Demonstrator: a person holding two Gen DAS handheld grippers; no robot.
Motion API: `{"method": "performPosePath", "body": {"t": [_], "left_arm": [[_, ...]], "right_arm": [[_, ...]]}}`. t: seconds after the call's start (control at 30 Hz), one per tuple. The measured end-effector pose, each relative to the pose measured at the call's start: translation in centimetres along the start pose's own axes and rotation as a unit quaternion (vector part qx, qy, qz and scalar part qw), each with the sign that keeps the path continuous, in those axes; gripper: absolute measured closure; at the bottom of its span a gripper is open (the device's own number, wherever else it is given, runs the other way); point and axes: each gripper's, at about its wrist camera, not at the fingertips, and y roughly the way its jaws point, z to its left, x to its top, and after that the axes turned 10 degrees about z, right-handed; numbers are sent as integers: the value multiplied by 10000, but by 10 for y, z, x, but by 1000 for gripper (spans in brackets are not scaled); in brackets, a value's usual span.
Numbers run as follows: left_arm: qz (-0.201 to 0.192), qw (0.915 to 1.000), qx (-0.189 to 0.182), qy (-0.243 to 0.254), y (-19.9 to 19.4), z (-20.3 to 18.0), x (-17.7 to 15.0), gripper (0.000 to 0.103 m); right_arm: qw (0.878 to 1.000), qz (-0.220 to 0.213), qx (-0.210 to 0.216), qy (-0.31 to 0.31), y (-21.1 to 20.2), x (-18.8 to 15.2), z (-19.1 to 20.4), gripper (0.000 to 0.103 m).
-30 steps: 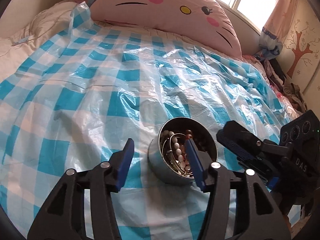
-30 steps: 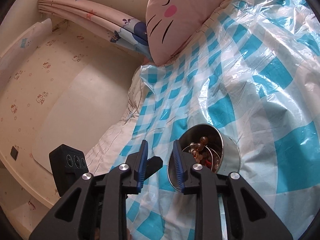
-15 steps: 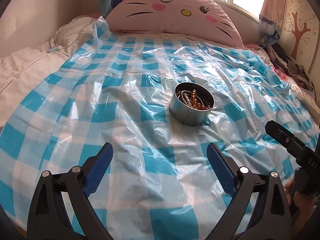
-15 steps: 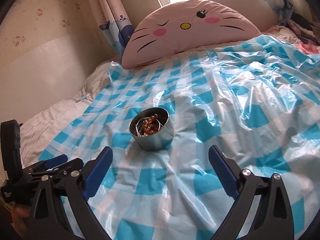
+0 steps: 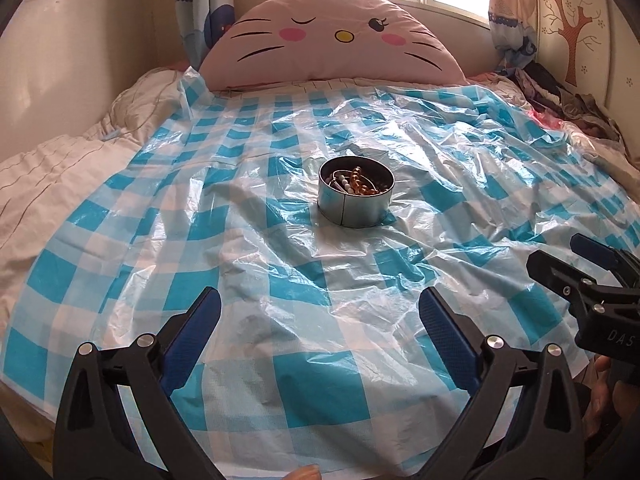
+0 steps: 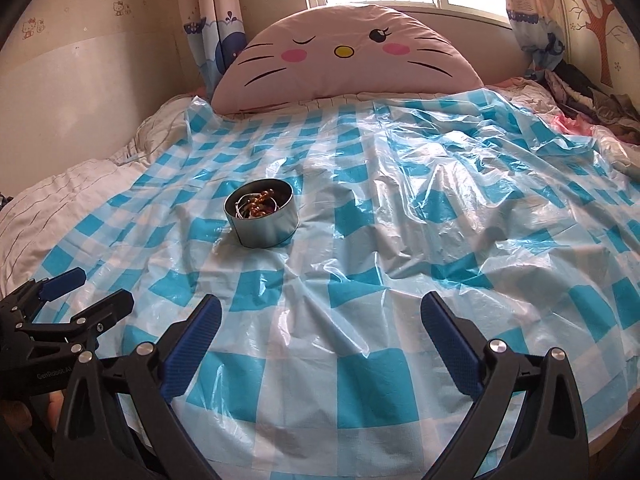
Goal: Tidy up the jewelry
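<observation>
Tin [image 5: 356, 200] of jewelry [image 5: 358, 183] sits mid-bed on the crinkly checked plastic sheet [image 5: 280, 264], well apart from both tools. Left hand-held gripper [image 5: 320, 322] and right hand-held gripper [image 6: 321, 322] both spread wide, nothing btwn the jaws. Risk: sheet's slick over soft bedding, so a nudge or a lean on the mattress could tip the tin & scatter beads. Can't sort individual pieces inside; tangled, too small. Hands mostly cut off at frame edges.

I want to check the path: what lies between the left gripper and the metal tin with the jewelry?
Only bare checked plastic sheet lies between the left gripper and the metal tin, as the left wrist view shows.
</observation>
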Motion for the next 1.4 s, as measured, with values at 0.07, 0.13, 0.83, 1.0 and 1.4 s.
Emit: {"method": "performPosePath", "body": {"t": [0.07, 0.13, 0.83, 1.0, 1.4], "left_arm": [[-6, 10000, 4, 16, 0, -1, 1, 8], [-16, 10000, -4, 25, -1, -1, 0, 8], [52, 10000, 20, -73, 2, 3, 1, 8], [57, 10000, 20, -77, 3, 4, 3, 8], [61, 9999, 21, -78, 3, 4, 3, 8]], "right_arm": [[10000, 12, -45, -64, 0, 0, 2, 7], [9999, -53, -57, -80, -2, -1, 3, 7], [9999, -90, -22, 76, -3, 0, -2, 7], [9999, -91, -27, 75, -3, 0, -2, 7], [9999, -83, -28, 75, -2, 1, -1, 7]]}}
